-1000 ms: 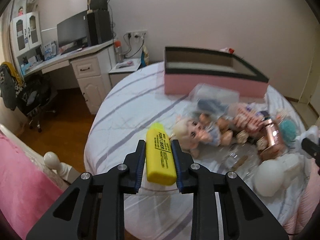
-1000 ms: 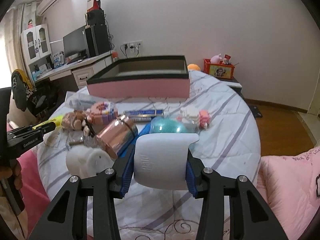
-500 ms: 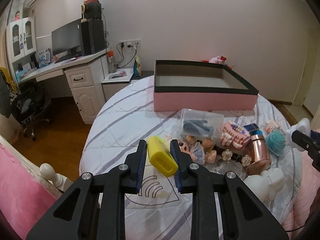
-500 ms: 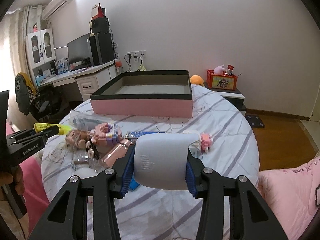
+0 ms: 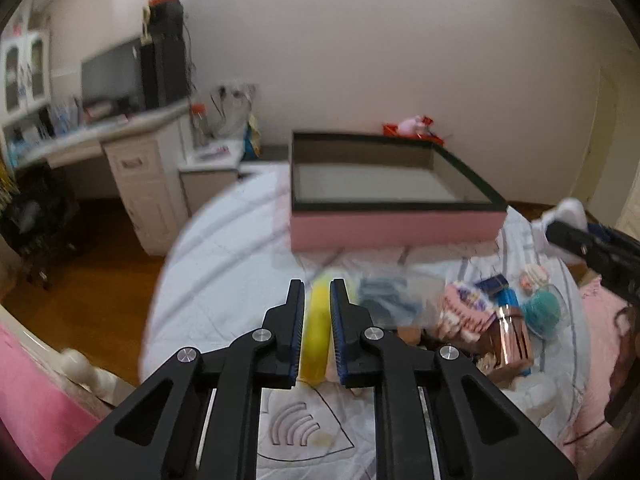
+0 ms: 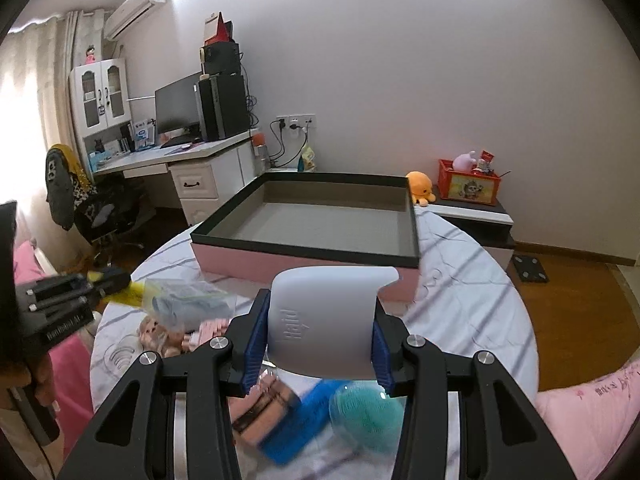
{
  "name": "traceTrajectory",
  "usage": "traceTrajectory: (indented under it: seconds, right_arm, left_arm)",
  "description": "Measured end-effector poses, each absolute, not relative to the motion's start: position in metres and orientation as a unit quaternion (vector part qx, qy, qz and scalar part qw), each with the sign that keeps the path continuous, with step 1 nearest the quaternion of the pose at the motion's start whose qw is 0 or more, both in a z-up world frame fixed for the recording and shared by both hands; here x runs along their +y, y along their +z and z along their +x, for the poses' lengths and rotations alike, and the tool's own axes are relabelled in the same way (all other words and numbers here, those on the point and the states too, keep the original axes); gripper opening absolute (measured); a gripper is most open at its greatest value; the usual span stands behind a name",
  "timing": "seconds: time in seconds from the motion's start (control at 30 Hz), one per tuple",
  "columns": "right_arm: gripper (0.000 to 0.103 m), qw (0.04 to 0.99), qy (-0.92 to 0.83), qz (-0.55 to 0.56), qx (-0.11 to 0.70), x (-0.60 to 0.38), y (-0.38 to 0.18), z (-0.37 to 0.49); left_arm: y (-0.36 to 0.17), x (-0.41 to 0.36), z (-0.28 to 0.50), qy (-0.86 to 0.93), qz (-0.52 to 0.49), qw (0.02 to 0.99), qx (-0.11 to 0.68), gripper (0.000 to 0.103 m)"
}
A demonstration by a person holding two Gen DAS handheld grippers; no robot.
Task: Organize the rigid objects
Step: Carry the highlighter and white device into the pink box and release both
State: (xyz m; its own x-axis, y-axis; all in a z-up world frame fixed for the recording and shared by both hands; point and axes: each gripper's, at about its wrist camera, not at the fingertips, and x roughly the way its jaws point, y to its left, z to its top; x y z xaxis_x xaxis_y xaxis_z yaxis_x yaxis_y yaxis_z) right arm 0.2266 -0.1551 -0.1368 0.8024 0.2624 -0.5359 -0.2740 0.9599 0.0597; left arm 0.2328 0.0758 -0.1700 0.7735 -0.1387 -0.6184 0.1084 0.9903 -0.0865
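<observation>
While my left gripper (image 5: 316, 312) has just tightened on the yellow highlighter (image 5: 315, 336), it stands between the pads. My right gripper (image 6: 320, 332) pinches a white device (image 6: 324, 320) before the pink box (image 6: 308, 240).

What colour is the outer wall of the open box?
Pink, under a black rim; box clearest in right wrist view.

Left gripper (image 5: 317, 292) angled downward, jaws just closed in tight on the yellow highlighter (image 5: 316, 332), pads pressing both sides. Right gripper (image 6: 320, 312) tilted down too, blue pads clamped on the white device (image 6: 324, 320), which stands up between them.
</observation>
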Motion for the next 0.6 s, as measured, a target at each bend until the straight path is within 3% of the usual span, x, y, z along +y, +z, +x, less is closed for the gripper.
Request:
traceTrajectory:
  seconds: [0.03, 0.2, 0.27, 0.33, 0.43, 0.6]
  right_arm:
    - [0.045, 0.949, 0.144, -0.008, 0.281, -0.154, -0.137, 0.228]
    - [0.045, 0.945, 0.153, -0.009, 0.288, -0.149, -0.141, 0.237]
    - [0.045, 0.945, 0.153, -0.011, 0.289, -0.148, -0.141, 0.238]
    - [0.045, 0.944, 0.158, -0.010, 0.289, -0.147, -0.140, 0.240]
    - [0.045, 0.942, 0.161, -0.011, 0.293, -0.145, -0.141, 0.244]
    - [0.045, 0.938, 0.163, -0.011, 0.306, -0.142, -0.145, 0.256]
  left_arm:
    - [-0.177, 0.078, 0.234, -0.070, -0.034, 0.938, 0.339, 0.007]
    - [-0.196, 0.078, 0.237, -0.062, -0.031, 0.933, 0.353, 0.005]
    - [-0.194, 0.088, 0.239, -0.055, -0.056, 0.936, 0.342, 0.009]
    - [-0.193, 0.092, 0.244, -0.052, -0.049, 0.936, 0.344, 0.025]
    - [-0.197, 0.094, 0.260, -0.068, -0.036, 0.930, 0.359, 0.040]
    - [-0.210, 0.091, 0.287, -0.091, -0.001, 0.911, 0.403, 0.042]
